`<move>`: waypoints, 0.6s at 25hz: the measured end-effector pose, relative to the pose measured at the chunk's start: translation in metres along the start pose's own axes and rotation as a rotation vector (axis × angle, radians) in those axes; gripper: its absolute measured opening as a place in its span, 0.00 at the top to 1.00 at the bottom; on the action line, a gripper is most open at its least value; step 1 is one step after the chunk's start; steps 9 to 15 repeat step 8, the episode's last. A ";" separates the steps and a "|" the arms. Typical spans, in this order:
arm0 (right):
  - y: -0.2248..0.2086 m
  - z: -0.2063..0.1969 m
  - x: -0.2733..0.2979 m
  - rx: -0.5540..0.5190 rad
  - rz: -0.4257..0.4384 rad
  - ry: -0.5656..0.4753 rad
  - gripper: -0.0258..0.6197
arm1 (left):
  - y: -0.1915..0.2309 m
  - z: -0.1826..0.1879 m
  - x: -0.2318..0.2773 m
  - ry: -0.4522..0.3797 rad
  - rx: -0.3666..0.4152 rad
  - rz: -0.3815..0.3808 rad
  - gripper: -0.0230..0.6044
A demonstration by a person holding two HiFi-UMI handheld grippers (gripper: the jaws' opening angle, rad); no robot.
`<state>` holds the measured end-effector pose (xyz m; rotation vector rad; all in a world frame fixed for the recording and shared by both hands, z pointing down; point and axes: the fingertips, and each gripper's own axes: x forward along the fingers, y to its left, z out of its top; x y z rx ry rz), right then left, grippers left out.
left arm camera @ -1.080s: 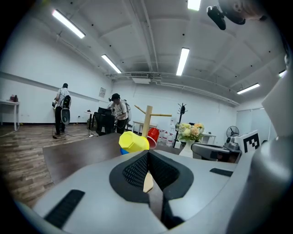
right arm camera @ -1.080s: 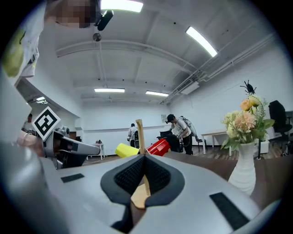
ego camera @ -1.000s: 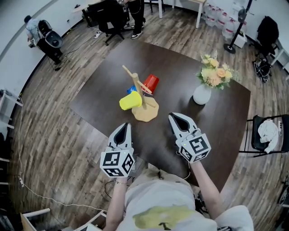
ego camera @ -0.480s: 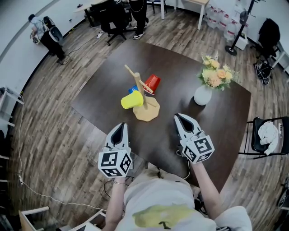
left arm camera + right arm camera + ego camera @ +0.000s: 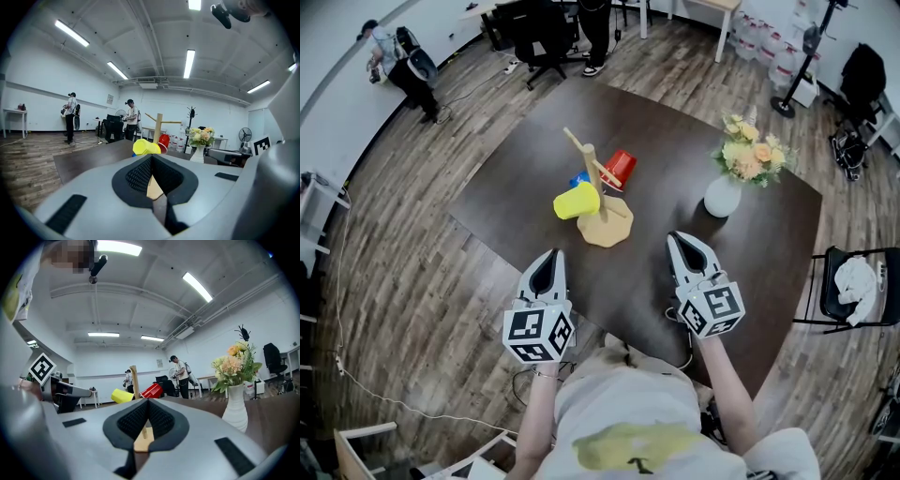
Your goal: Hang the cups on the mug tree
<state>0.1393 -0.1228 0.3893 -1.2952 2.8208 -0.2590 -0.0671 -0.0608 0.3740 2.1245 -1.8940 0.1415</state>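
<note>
A wooden mug tree (image 5: 596, 186) stands mid-table on its flat base (image 5: 606, 231). A yellow cup (image 5: 576, 201) hangs on its left, a red cup (image 5: 619, 169) on its right, and a blue cup (image 5: 579, 178) peeks out behind the pole. My left gripper (image 5: 548, 259) and right gripper (image 5: 682, 243) hover near the table's front edge, both shut and empty, short of the tree. In the left gripper view the gripper (image 5: 153, 161) faces the yellow cup (image 5: 146, 147) and the pole (image 5: 158, 126). The right gripper (image 5: 147, 402) faces the pole (image 5: 134, 378) and red cup (image 5: 152, 390).
A white vase (image 5: 722, 196) of flowers (image 5: 748, 152) stands on the dark table (image 5: 675, 131) to the right of the tree. A chair (image 5: 853, 277) with a white cloth sits beyond the table's right edge. People and office chairs are far off at the back.
Only the head view has drifted slightly; the grippers, the tree and the cups stay where they were.
</note>
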 end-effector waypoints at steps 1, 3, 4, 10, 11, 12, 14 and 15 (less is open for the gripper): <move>0.000 0.000 0.000 0.000 -0.002 -0.001 0.93 | -0.001 0.000 0.000 -0.001 -0.002 -0.002 0.94; -0.002 0.002 -0.001 0.002 -0.008 -0.005 0.93 | -0.002 0.000 -0.001 -0.004 -0.005 -0.003 0.94; -0.002 0.002 -0.002 0.001 -0.009 -0.007 0.93 | -0.003 0.000 -0.001 -0.006 -0.006 -0.002 0.94; -0.004 0.006 -0.003 -0.004 -0.009 -0.019 0.93 | -0.003 0.001 -0.003 -0.009 -0.006 0.001 0.94; -0.004 0.006 -0.003 -0.004 -0.009 -0.019 0.93 | -0.003 0.001 -0.003 -0.009 -0.006 0.001 0.94; -0.004 0.006 -0.003 -0.004 -0.009 -0.019 0.93 | -0.003 0.001 -0.003 -0.009 -0.006 0.001 0.94; -0.004 0.006 -0.003 -0.004 -0.009 -0.019 0.93 | -0.003 0.001 -0.003 -0.009 -0.006 0.001 0.94; -0.004 0.006 -0.003 -0.004 -0.009 -0.019 0.93 | -0.003 0.001 -0.003 -0.009 -0.006 0.001 0.94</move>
